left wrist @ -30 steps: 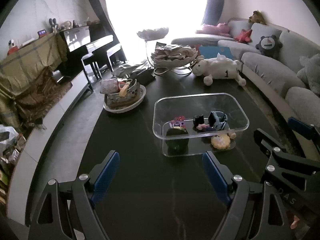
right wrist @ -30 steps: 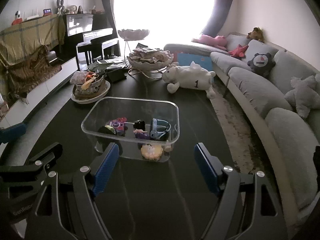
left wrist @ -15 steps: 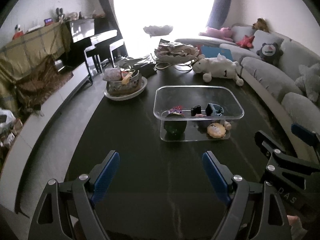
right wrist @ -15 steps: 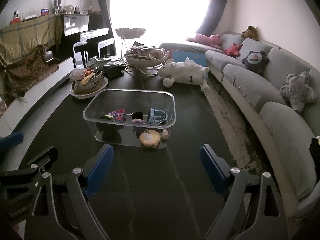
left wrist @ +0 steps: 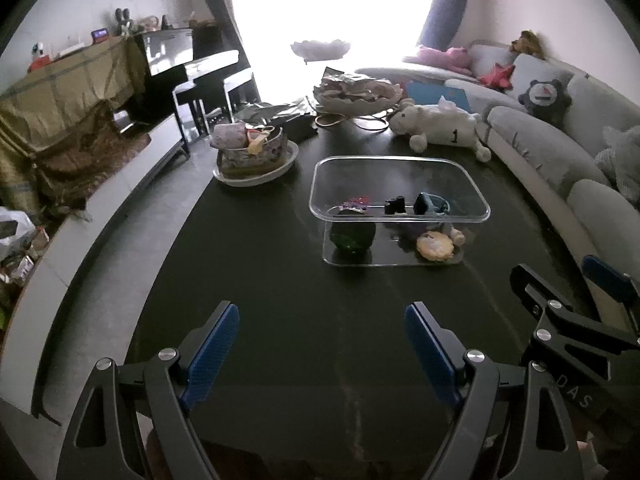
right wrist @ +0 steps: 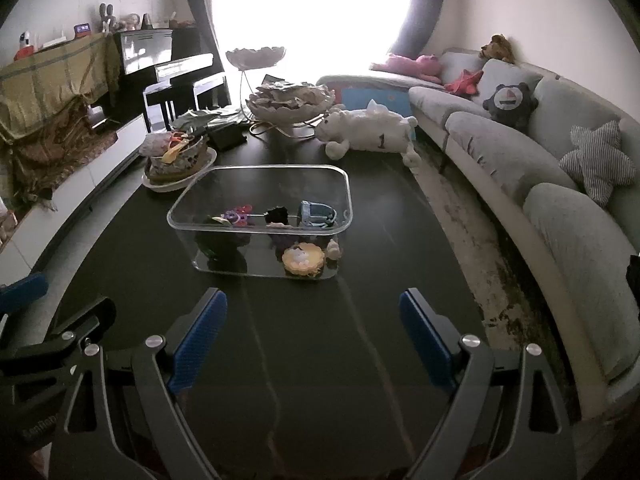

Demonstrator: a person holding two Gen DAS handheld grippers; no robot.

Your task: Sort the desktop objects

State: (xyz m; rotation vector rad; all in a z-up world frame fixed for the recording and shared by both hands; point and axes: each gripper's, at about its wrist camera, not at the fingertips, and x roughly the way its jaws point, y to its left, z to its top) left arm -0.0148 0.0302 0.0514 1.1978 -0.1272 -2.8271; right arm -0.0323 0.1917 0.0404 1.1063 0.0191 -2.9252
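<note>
A clear plastic bin [left wrist: 400, 160] [right wrist: 260, 170] stands on the dark table [left wrist: 280, 300] [right wrist: 320, 340]. It holds several small objects: a dark green round one [left wrist: 352, 236], a yellow flower-shaped one [left wrist: 434, 246] [right wrist: 302, 259], a blue one [left wrist: 430, 203] [right wrist: 318, 214], a black one [left wrist: 395, 205] and a purple-pink one [right wrist: 238, 215]. My left gripper [left wrist: 322, 344] is open and empty, near the table's front edge. My right gripper [right wrist: 314, 340] is open and empty beside it, and shows at the right of the left wrist view [left wrist: 568, 300].
A plate with a patterned bowl of items [left wrist: 256, 152] [right wrist: 180, 158] sits left of the bin. Behind it are a tiered dish of wrappers [left wrist: 356, 94] [right wrist: 290, 102] and a white plush sheep [left wrist: 440, 128] [right wrist: 368, 132]. A grey sofa [right wrist: 540, 168] runs along the right.
Both grippers have drawn back from the bin and risen a little; the bin looks smaller and farther. Both stay open and empty.
</note>
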